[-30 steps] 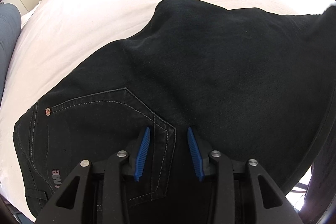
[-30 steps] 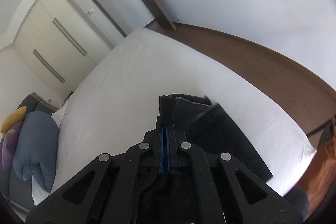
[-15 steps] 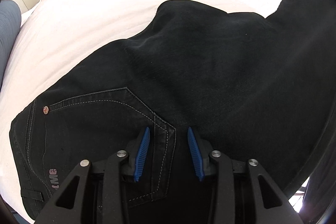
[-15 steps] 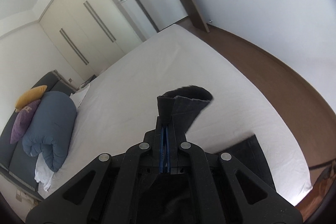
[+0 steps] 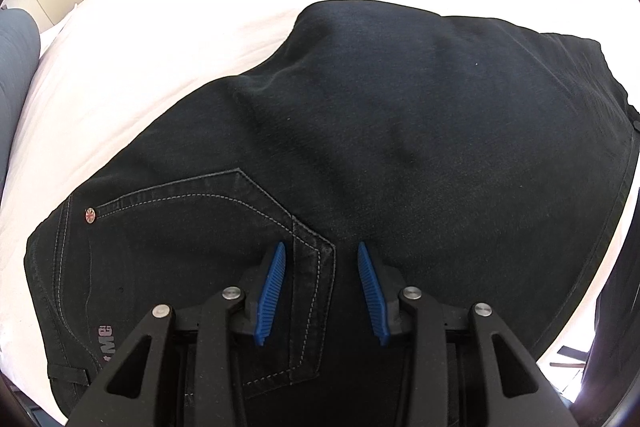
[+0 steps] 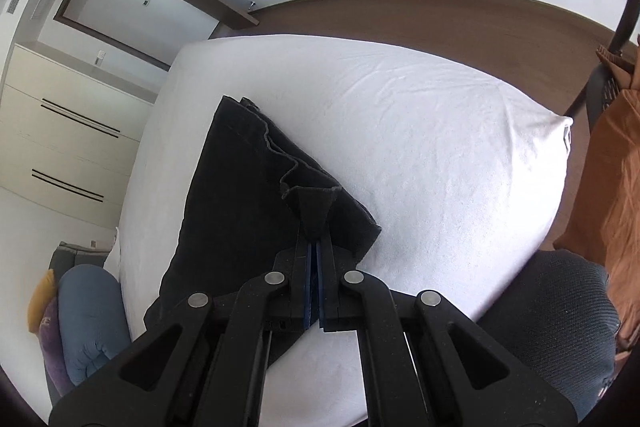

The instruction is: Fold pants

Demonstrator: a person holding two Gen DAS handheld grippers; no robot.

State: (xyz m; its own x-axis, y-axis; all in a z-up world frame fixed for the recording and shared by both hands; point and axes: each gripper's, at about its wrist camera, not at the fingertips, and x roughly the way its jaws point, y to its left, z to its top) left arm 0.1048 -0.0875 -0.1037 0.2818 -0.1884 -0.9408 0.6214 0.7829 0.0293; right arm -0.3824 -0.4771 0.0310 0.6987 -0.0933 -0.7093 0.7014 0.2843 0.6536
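Since the earlier frames, the raised leg end of the black pants (image 6: pixel 256 195) had come down from mid-air and lay over the garment on the white bed (image 6: pixel 440 147), the fold now flattened across the upper layer. The right gripper (image 6: pixel 314 247) had descended with it and remained clamped tight on a pinch of the hem fabric, its jaws fully closed on the cloth. The left gripper (image 5: pixel 320 263) had not shifted; its blue fingers (image 5: pixel 272 287) stood partly apart, pointing steeply down over the back pocket (image 5: pixel 224 227) near the waistband, and whether they pressed on the denim could not be told. A rivet (image 5: pixel 90 215) marked the pocket corner. A blue bolster (image 6: pixel 90 315) lay beyond the bed's far edge.
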